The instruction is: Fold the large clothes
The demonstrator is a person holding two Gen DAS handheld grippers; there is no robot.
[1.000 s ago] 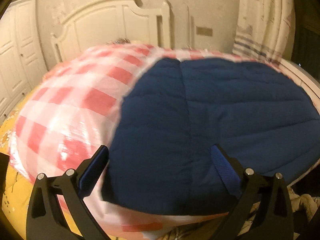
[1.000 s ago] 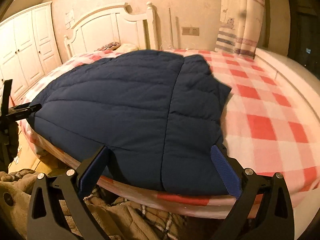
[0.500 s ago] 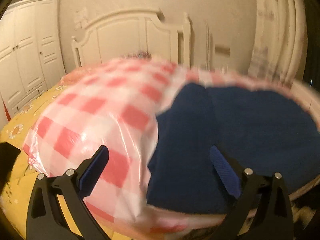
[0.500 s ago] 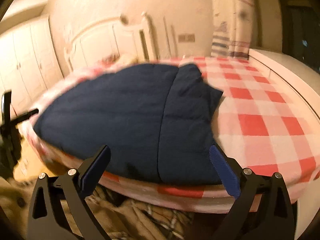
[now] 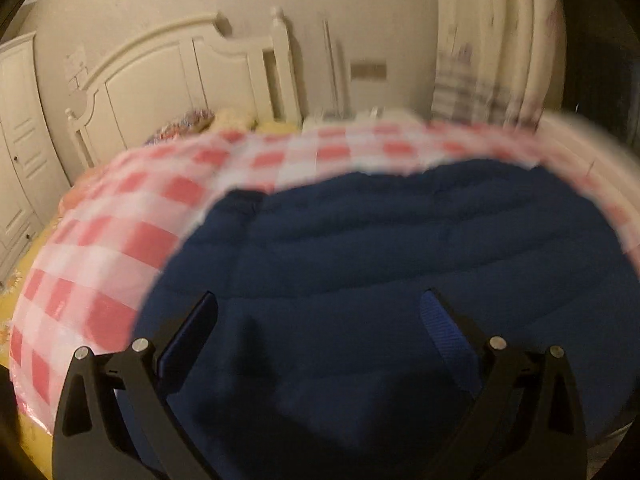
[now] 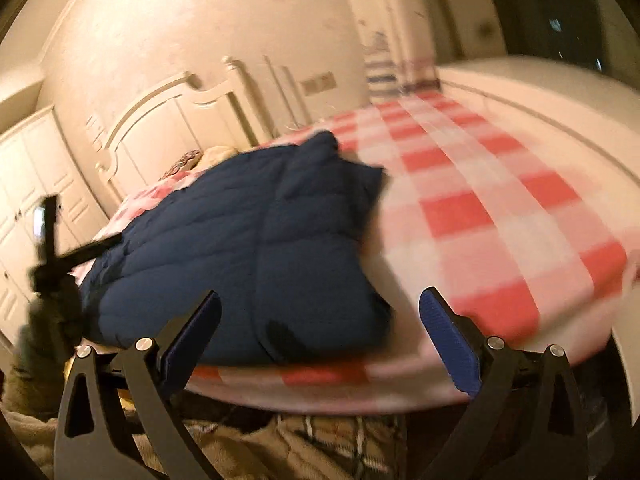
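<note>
Navy quilted jacket [image 5: 400,280] lies flat on the checked bed cover [image 5: 100,248] — soft, puffy, prob. slippery. We hold the left gripper [image 5: 318,316] wide, empty, over its near-left corner; right gripper [image 6: 320,316] wide too — take the near-right hem corner.

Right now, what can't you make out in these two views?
- Left wrist: jacket near edge, cut off by the frame bottom and left tongs.
- Right wrist: jacket hem at its left end, hidden behind a blurred dark rig.
- Both views: jacket stitching and cloth smeared by motion blur.
</note>
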